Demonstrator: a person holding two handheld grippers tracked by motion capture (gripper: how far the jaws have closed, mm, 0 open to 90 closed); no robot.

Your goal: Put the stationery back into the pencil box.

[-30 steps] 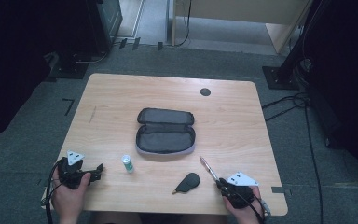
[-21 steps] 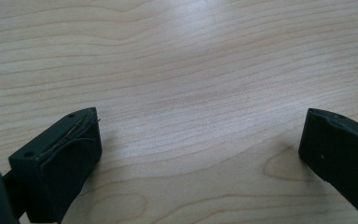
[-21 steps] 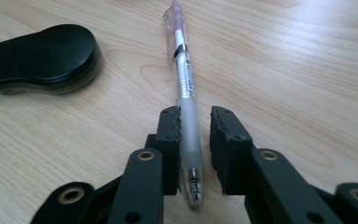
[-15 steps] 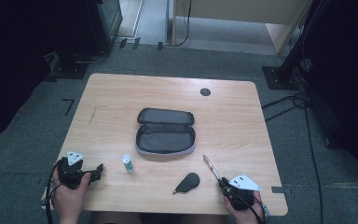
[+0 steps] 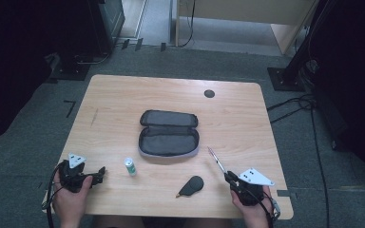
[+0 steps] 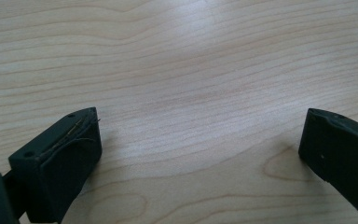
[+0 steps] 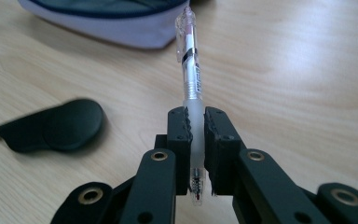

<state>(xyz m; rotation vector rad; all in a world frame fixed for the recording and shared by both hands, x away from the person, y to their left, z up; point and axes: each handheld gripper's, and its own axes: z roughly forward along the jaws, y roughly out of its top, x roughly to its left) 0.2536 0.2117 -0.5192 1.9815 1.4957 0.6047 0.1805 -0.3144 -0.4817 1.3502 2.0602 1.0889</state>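
Clear pen (image 7: 190, 70) clamped in right gripper (image 7: 195, 128) jaws near table (image 5: 247, 114) front edge; left gripper (image 6: 200, 154) jaws spread over bare wood.

In the right gripper view, the tongs (image 7: 196, 140) are covering the pen's (image 7: 189, 70) grip section, and the top edge is cutting off most of the case (image 7: 116, 21). The black thing (image 7: 51, 126) beside them is blurring at its left end, where the left edge is clipping its yellowish tip. In the left gripper view, the tongs (image 6: 200, 154) are running off the bottom corners. In the high view, the small tube's (image 5: 130, 166) label is reading too small to make out.
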